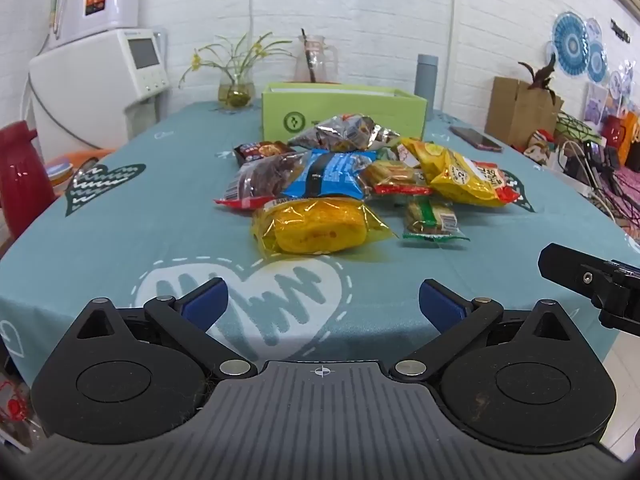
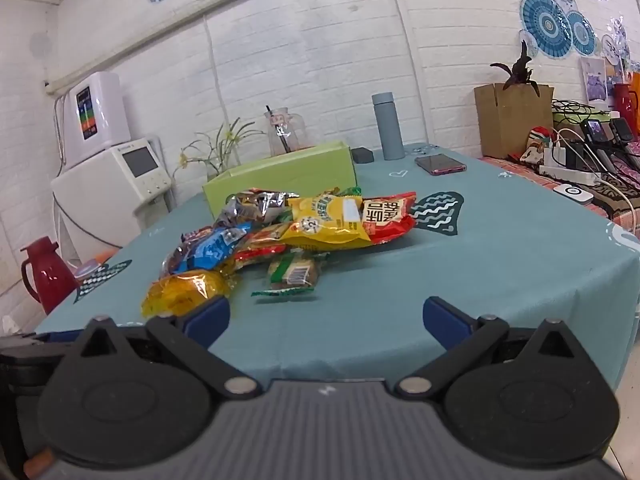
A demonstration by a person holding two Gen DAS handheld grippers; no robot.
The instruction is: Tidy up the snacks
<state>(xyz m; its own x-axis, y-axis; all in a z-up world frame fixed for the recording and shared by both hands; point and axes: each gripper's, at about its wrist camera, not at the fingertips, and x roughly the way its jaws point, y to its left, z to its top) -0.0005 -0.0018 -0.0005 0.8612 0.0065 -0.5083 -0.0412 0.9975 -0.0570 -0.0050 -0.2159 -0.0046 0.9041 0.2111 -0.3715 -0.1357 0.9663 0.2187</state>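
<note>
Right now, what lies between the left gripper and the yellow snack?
Only bare tablecloth, seen in the left wrist view, between the open left gripper and the yellow snack.

Tablecloth [image 1: 120,220]: teal, printed with white and dark green zigzag hearts. Box [image 1: 342,114], upper centre: lime green with a dark green round emblem. Snack packets: clear yellow [image 1: 316,226], blue [image 1: 332,174], silver foil [image 1: 344,132], yellow with red [image 1: 464,178], green-edged [image 1: 432,222]. Jug [image 1: 20,176], left edge: red. Gripper pads [image 1: 206,300]: dark blue. Wall: white brick.
</note>
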